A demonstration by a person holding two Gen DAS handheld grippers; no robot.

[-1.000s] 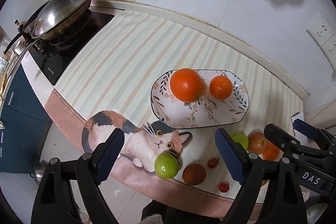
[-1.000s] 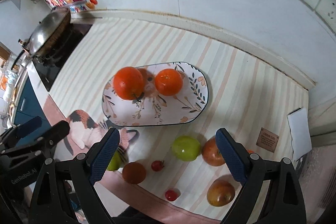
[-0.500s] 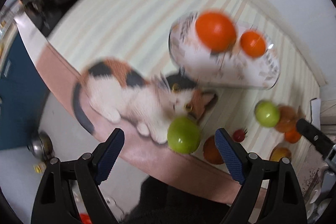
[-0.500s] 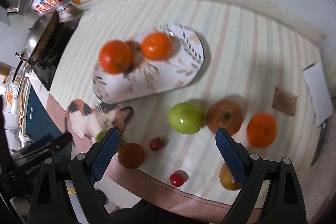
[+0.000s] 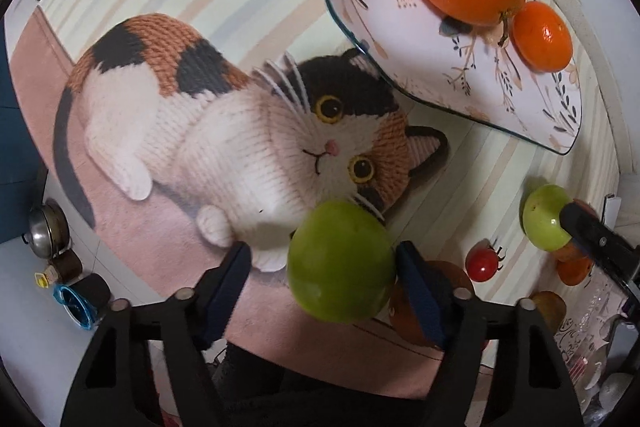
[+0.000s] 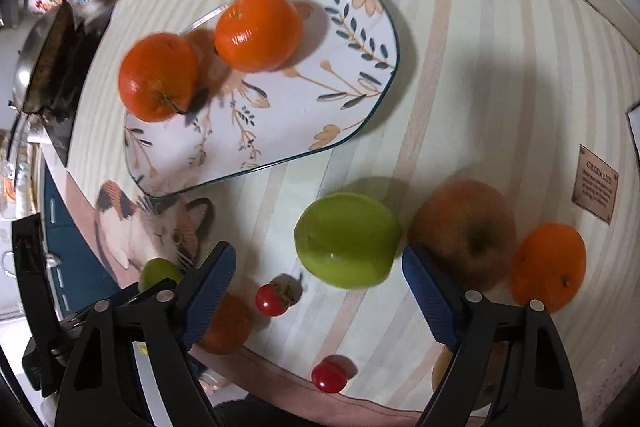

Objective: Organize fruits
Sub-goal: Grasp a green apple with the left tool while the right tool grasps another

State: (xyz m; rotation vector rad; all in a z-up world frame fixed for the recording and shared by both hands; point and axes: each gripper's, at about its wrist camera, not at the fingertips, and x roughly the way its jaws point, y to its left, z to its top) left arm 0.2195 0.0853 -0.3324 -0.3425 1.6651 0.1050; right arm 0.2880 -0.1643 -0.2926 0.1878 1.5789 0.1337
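A green apple (image 5: 342,263) lies on the cat-print mat between the fingers of my left gripper (image 5: 322,251). Its jaws are closing; the right pad is at the apple's side and a gap shows at the left pad. A second green apple (image 6: 348,239) lies between the fingers of my right gripper (image 6: 318,251), whose jaws are also closing, with a wide gap on the left. The floral oval plate (image 6: 300,115) holds two oranges (image 6: 158,83) (image 6: 258,31). Both grippers point steeply down.
Loose on the mat are a reddish apple (image 6: 464,231), an orange (image 6: 548,267), two cherry tomatoes (image 6: 272,299) (image 6: 329,377) and a brown-orange fruit (image 6: 226,323). A wok (image 6: 36,67) sits on the stove at far left. The counter's front edge runs just below the fruit.
Both grippers have dropped close to the mat, each now straddling a green apple. Both pairs of jaws stand narrower than before.
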